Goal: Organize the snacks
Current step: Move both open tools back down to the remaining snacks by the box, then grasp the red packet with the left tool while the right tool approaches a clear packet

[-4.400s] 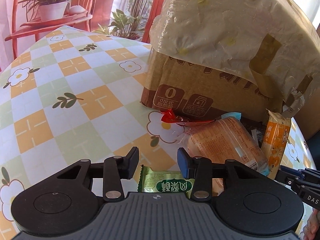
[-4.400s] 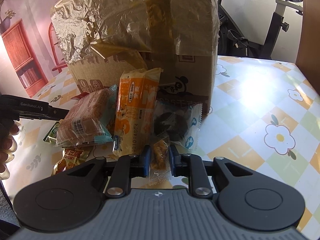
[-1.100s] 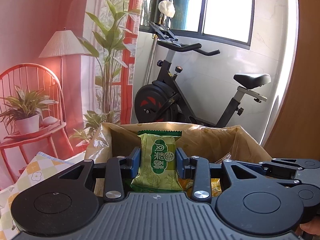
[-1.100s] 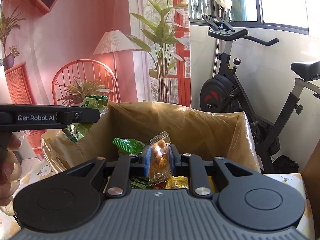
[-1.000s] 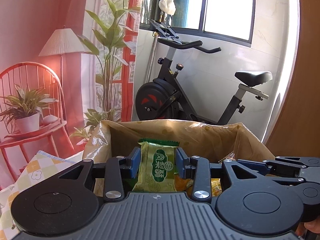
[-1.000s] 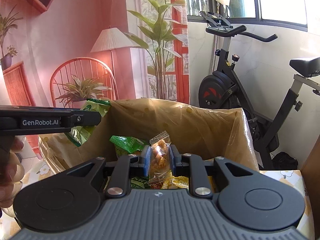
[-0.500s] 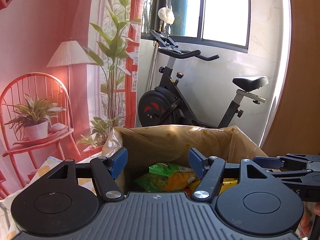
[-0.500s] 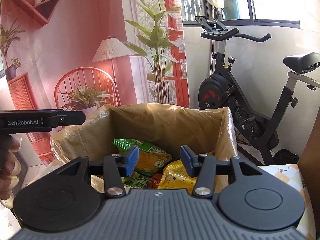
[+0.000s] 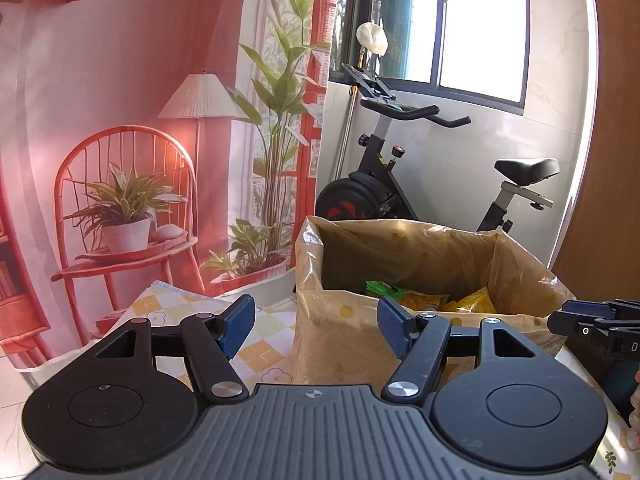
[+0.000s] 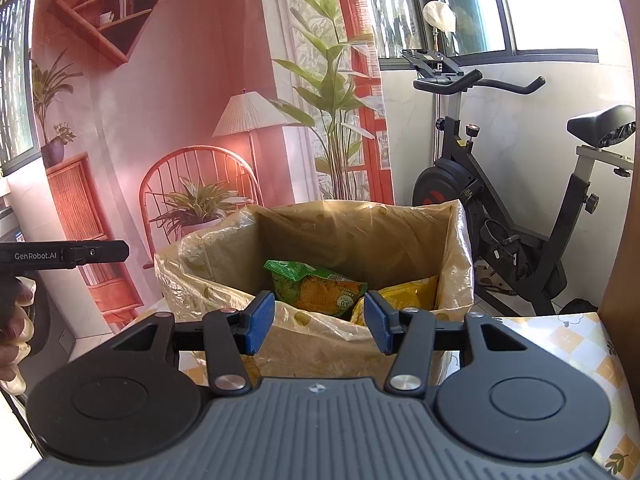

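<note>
Released since a second ago: green packet and small orange snack, both gone from between the pads. Left gripper (image 9: pixel 316 326) spread wide, holding nothing. Right gripper (image 10: pixel 318 322) parted, likewise bare. Lined cardboard box (image 10: pixel 360 236) at frame centre, green-orange snack bag (image 10: pixel 320 290) and yellow bag (image 10: pixel 412 294) lying inside.

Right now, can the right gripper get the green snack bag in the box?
Probably yes. The right gripper is open and empty, the lined box has no lid, and the green snack bag lies uncovered on top.
</note>
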Action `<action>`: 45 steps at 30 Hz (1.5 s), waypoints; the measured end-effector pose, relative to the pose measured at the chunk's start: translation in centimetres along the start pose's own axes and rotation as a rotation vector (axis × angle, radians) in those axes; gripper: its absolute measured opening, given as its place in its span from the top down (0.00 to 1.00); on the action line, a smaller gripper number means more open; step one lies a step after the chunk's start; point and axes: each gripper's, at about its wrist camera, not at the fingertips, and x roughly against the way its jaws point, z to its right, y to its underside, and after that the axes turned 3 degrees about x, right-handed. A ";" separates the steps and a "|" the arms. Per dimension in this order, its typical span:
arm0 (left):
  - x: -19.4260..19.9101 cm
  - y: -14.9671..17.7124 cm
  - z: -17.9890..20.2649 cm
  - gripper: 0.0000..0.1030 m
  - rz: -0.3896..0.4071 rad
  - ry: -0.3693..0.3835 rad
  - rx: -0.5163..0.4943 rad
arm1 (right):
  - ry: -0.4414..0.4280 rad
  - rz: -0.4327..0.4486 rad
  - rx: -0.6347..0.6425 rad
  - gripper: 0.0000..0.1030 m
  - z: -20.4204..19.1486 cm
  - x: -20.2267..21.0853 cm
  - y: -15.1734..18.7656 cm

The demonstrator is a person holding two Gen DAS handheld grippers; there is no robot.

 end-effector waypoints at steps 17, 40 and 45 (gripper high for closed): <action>-1.4 7.1 -3.2 0.32 -0.105 -0.084 0.084 | 0.017 -0.110 -0.020 0.43 0.1 -1.7 7.0; -4.1 8.5 -2.3 0.32 -0.207 -0.019 -0.023 | 0.089 -0.192 -0.172 0.43 4.6 -3.1 11.3; -6.0 9.8 -1.5 0.32 -0.292 0.055 -0.018 | 0.093 -0.215 -0.150 0.43 4.4 -3.7 11.9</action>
